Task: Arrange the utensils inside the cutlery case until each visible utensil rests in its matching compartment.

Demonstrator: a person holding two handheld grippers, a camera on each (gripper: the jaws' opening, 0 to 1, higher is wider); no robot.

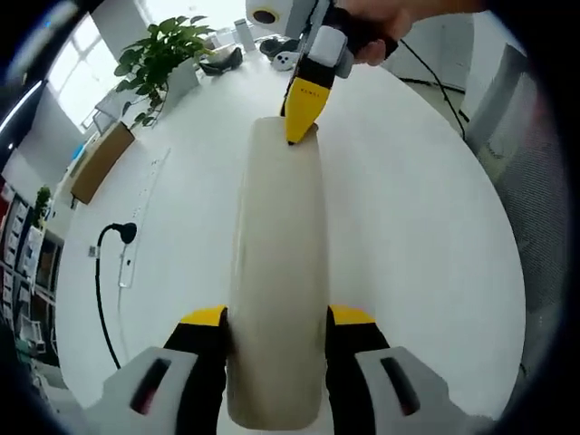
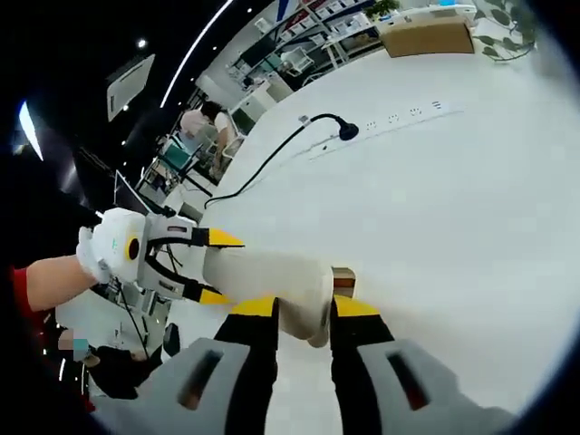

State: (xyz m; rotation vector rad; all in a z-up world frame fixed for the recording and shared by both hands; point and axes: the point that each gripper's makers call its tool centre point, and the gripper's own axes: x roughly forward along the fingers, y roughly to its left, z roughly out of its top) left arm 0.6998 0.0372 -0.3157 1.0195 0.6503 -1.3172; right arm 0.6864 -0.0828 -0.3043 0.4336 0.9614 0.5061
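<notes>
The cutlery case (image 1: 276, 299), a long cream box with its lid on, is held over the white table (image 1: 426, 245), one end in each gripper. The left gripper (image 1: 276, 319) has its jaws closed on the near end; the right gripper (image 2: 304, 310) pinches the far end (a brown edge shows beside it). To open it cleanly, both should probably hold firm and pull straight apart along its length, keeping it level. The person's hand (image 1: 385, 27) reaches in from across the table.

Closed cream cutlery case (image 1: 279, 299), held above table.
</notes>
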